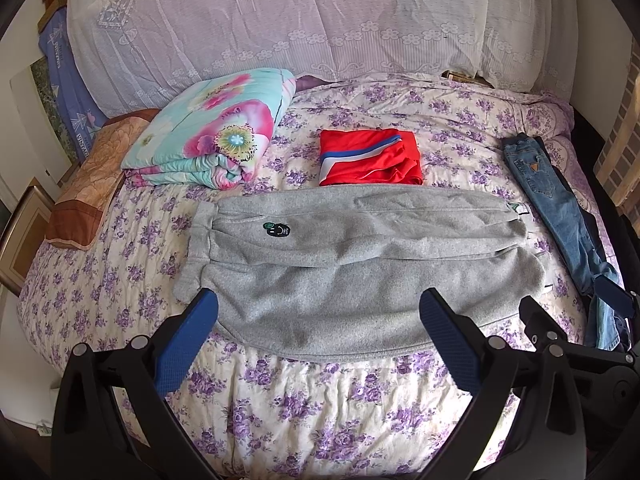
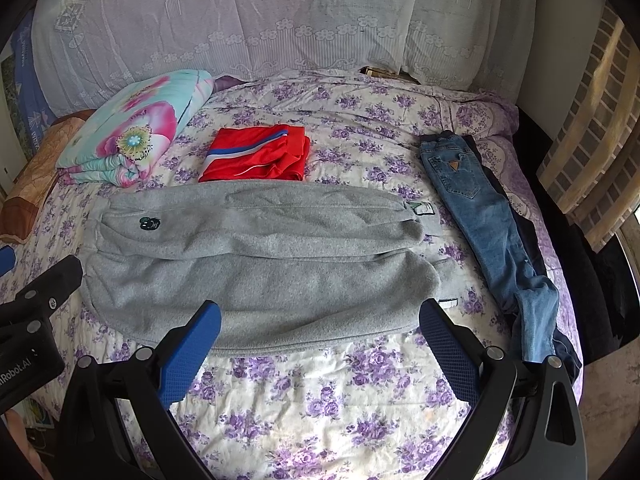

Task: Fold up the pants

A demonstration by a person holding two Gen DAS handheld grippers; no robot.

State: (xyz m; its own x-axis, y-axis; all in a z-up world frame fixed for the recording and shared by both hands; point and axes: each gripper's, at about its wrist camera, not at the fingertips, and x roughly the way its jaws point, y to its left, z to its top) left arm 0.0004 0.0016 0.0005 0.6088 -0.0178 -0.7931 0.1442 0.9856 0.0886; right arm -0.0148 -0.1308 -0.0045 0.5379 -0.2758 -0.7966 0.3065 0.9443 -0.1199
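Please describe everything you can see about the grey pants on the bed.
The grey sweatpants look like soft fleece. They lie flat across the floral bedspread, folded lengthwise, one leg on the other. A small dark logo sits near the left end; a green label shows at the right end. Neither open gripper holds them. The red garment lies just behind.

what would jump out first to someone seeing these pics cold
The grey sweatpants lie spread across the middle of the floral bedspread, both open tools poised at their near edge. Behind them sits a folded red garment; blue jeans lie stretched out at the right.
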